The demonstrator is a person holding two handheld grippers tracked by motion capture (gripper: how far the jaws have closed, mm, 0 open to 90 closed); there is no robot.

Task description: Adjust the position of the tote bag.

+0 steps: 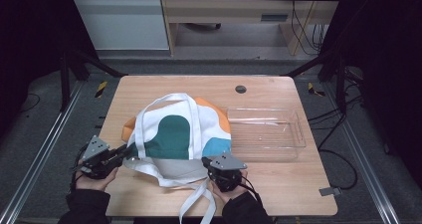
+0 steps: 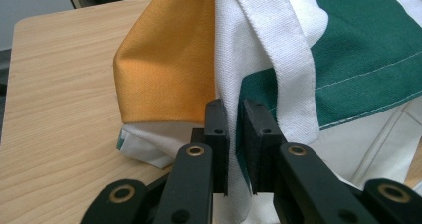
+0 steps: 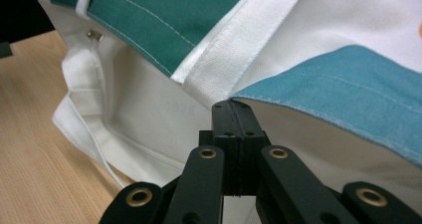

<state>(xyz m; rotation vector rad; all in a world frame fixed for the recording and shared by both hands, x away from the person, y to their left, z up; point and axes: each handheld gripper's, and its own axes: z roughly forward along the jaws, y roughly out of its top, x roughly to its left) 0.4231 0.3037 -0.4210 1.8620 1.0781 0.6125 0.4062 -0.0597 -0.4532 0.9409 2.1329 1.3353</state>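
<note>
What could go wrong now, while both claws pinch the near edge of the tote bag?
1. The right claw pinches only the thin rim of the tote bag, so the cloth may slip out when lifted.
2. A loose strap hangs over the table edge and may snag.
3. The clear tray lies beside the bag; pulling sideways could push it.
</note>
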